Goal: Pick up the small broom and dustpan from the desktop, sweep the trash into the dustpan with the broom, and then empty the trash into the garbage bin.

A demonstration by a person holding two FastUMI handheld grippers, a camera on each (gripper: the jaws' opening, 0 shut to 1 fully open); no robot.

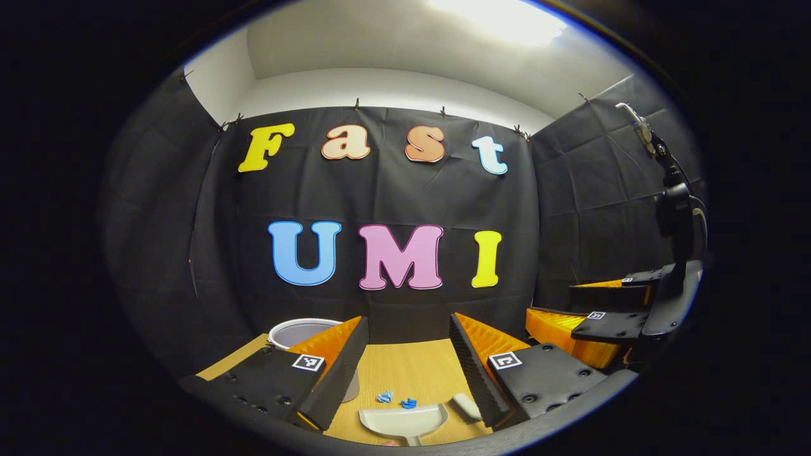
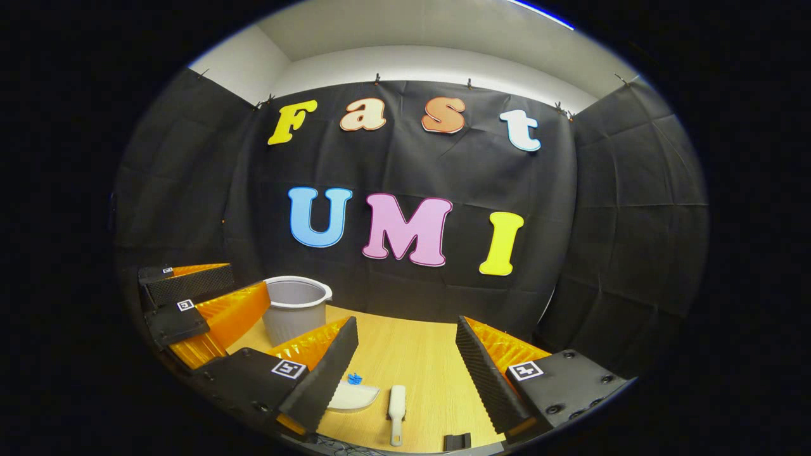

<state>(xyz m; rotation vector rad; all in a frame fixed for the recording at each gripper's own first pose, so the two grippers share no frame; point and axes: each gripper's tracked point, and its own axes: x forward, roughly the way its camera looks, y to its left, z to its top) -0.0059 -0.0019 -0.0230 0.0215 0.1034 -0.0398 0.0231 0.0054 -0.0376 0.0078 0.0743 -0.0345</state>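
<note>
Left hand-held gripper (image 1: 405, 361): held above the worktop (image 1: 412, 367), its two orange-and-black fingers spread wide apart with nothing between them.
Right hand-held gripper (image 2: 405, 367): likewise raised over the wooden surface, fingers parted and empty; in the left gripper view it shows off to the right of the left tool, on a level with it.
Dustpan (image 1: 403, 421): pale grey, lying flat on the worktop just ahead of and below the left gripper's open fingers, its mouth facing away; in the right gripper view it sits beside that gripper's left finger, partly hidden behind it.
Small broom (image 2: 396, 405): pale, lying on the worktop between the right gripper's fingers, apart from both; in the left gripper view one end of it peeps out by the left gripper's right finger, just beside the dustpan.
Trash (image 1: 396, 399): two small blue scraps on the wood just beyond the dustpan's front edge, between the left gripper's fingers.
Garbage bin (image 2: 295, 307): grey, upright, open-topped, standing farther ahead and to the left of both grippers, near the booth's black cloth wall.
</note>
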